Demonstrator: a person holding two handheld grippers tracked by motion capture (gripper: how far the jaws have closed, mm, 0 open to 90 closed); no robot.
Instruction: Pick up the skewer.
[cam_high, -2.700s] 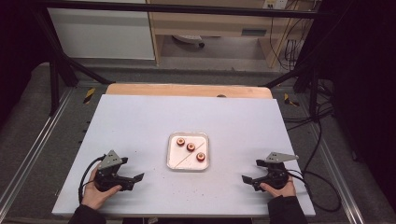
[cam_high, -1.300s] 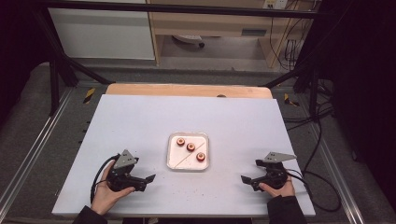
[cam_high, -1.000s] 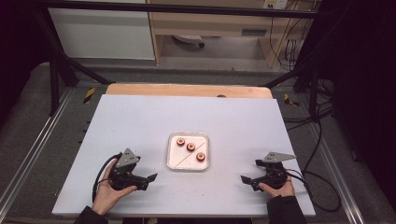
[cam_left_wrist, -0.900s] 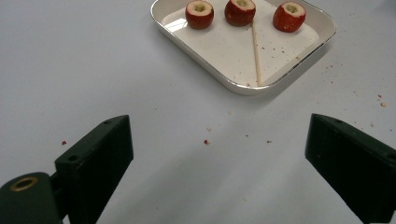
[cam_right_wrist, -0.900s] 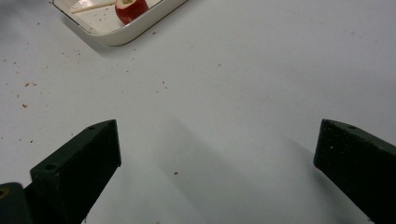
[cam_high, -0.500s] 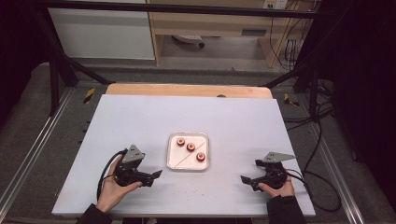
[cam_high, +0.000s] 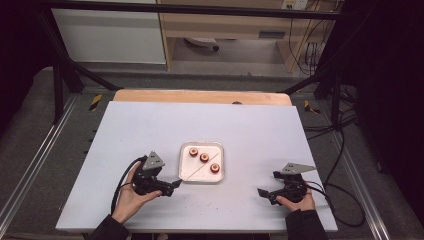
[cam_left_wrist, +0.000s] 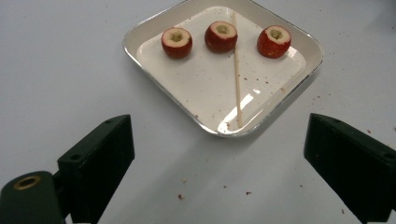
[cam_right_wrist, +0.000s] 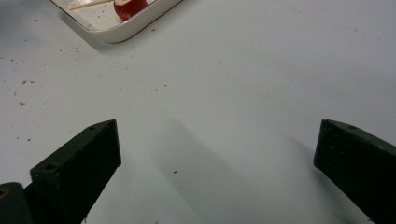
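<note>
Spreading across most of the high view, the broad white rectangular tabletop (cam_high: 150, 125) carries everything else, with a strip of bare wood along its far edge and fine reddish-brown crumbs scattered over its near half. Near the middle of the table sits the shallow square white tray with rounded corners (cam_high: 220, 149), its rim glossy and its floor dusted with the same crumbs. The left gripper (cam_high: 172, 185) is held low just beside the tray's near left corner, the person's left hand (cam_high: 131, 196) wrapped around its body and a black cable looping behind; its jaws stand wide apart with nothing between them, and in the left gripper view the tray's nearest corner (cam_left_wrist: 219, 130) lies a little ahead of the gap. The right gripper (cam_high: 263, 192) rests well apart from the tray at the table's near right, cupped by the right hand (cam_high: 295, 201), its jaws likewise spread wide over bare table (the right gripper view catches just a corner of the tray). Inside the tray, three small round red fruits with cored pale tops (cam_left_wrist: 220, 36) sit in a loose row along the far side. A thin pale wooden skewer (cam_left_wrist: 237, 79) lies flat across the tray floor, passing between two of the fruits and ending at the near rim.
</note>
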